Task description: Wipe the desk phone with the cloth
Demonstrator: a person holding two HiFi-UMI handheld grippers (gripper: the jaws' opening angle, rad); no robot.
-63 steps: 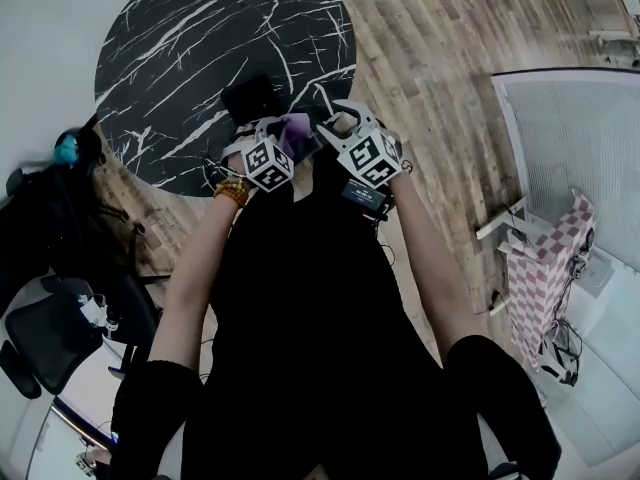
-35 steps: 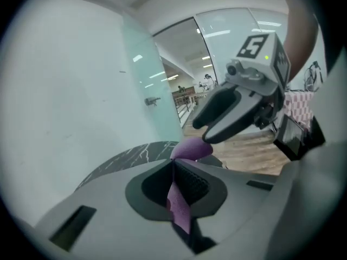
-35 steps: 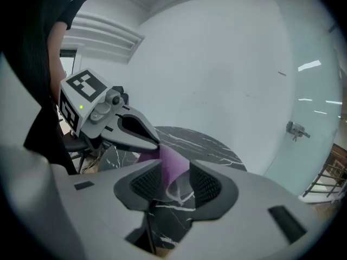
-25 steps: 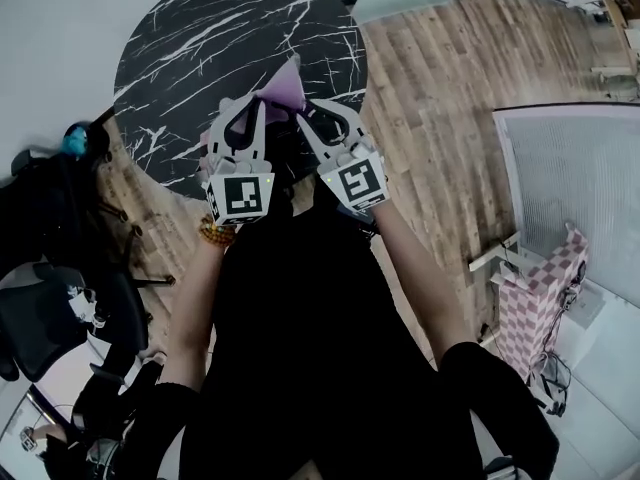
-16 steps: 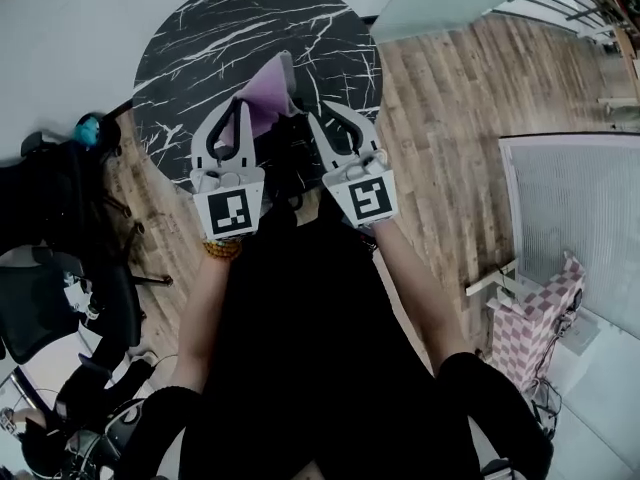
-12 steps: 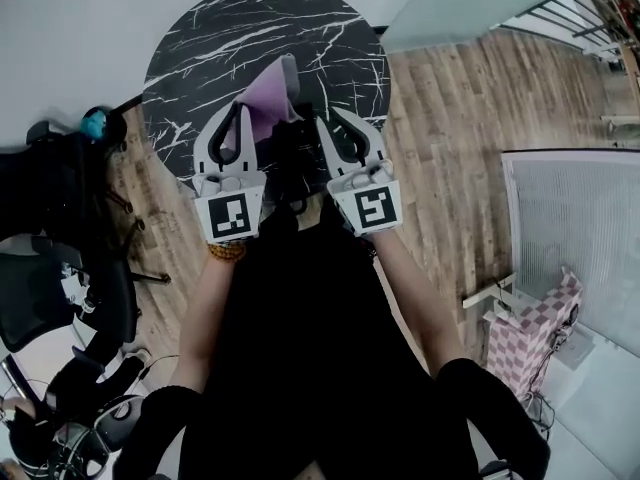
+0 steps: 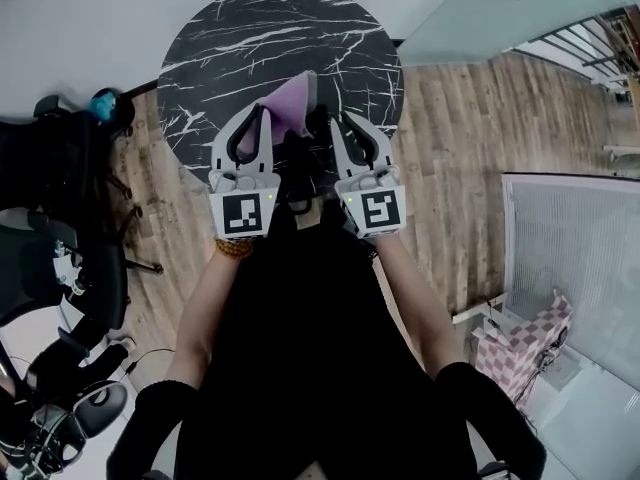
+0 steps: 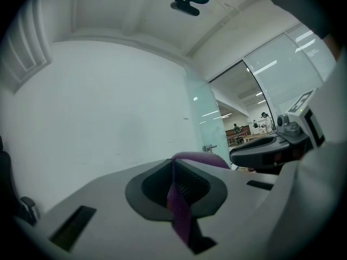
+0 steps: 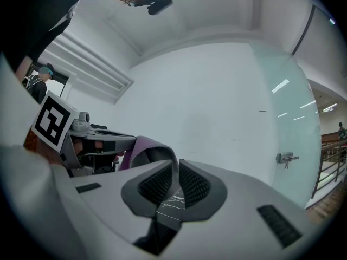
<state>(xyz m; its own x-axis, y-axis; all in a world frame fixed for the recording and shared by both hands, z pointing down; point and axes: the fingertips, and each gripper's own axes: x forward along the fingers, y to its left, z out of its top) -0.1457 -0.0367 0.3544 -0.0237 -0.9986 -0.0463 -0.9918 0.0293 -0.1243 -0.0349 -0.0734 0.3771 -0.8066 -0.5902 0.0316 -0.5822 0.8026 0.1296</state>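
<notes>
A purple cloth stands up in a peak over the round black marble table. My left gripper is shut on it; in the left gripper view the cloth runs down between the pads. My right gripper is level with the left one, to its right. Its jaws are closing, and the cloth's edge is nipped between their tips. Marble shows through the narrow gap below. I cannot make out the desk phone; the dark patch between the grippers is hidden by them.
Black office chairs crowd the left side. Wooden floor lies to the right, with a white mesh panel and a checkered cover beyond. A white wall and a glass door face the grippers.
Both grippers have swung from close to my body to pointing forward over the table. The cloth has risen with them and now spans their tips. The table sits more central in view.
</notes>
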